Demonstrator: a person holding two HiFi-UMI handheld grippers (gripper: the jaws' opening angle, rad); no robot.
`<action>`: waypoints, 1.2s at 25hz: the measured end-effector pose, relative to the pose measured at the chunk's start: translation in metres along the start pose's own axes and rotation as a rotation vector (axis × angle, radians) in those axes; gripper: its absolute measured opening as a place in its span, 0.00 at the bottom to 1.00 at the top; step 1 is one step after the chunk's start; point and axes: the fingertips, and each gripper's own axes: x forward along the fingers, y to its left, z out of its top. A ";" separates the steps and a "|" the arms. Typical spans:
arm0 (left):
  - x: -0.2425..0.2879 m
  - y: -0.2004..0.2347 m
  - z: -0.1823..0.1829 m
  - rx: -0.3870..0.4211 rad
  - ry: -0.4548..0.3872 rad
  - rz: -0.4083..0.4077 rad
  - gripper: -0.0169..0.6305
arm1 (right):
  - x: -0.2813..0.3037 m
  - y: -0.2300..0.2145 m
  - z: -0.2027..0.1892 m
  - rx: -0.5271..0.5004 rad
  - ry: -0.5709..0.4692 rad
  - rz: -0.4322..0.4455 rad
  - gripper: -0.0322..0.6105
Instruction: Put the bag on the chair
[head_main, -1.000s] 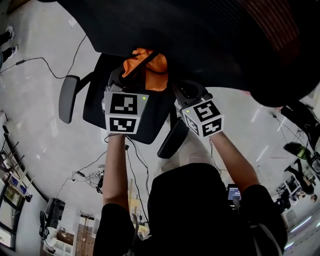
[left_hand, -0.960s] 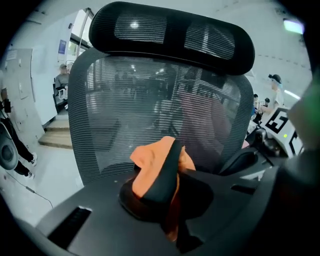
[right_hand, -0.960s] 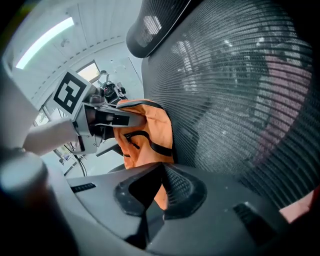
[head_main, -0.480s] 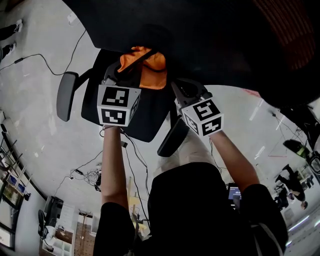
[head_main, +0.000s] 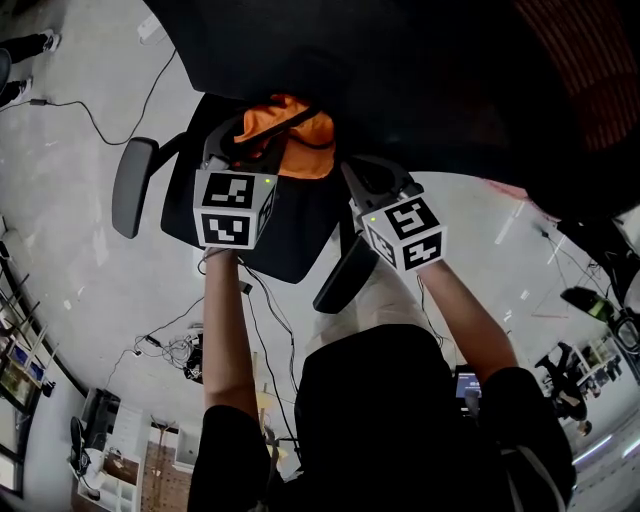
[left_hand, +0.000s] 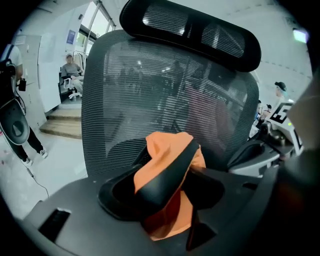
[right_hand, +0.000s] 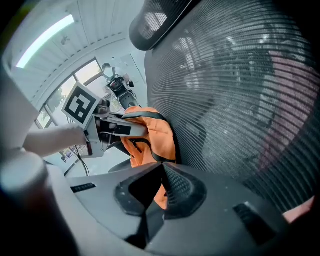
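**Bag of orange fabric (head_main: 292, 135) set on black mesh-backed office chair (left_hand: 150, 85)**

The bag is rested on the seat (head_main: 285, 240) against the backrest, so that it is propped up. The jaws of the left gripper (left_hand: 165, 191) have just been opened. Cloth and a black strap (left_hand: 165, 172) lie between them unpinched, presumably so the weight is given to the seat. The jaws of the right gripper (right_hand: 161, 167) are closed on a fold of the bag, judged a steadying hold.

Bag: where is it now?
Head view, top, just left of centre: the bag is at the rear of the chair seat, against the mesh backrest.
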 end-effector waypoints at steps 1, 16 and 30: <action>-0.001 0.002 -0.002 -0.002 -0.003 0.003 0.40 | 0.001 0.000 0.000 -0.002 0.000 0.000 0.05; -0.022 0.006 -0.014 -0.014 -0.018 0.051 0.53 | -0.001 0.018 0.003 -0.027 0.000 0.016 0.05; -0.054 -0.003 -0.020 -0.011 -0.001 0.085 0.54 | -0.020 0.040 0.023 -0.076 -0.032 0.029 0.05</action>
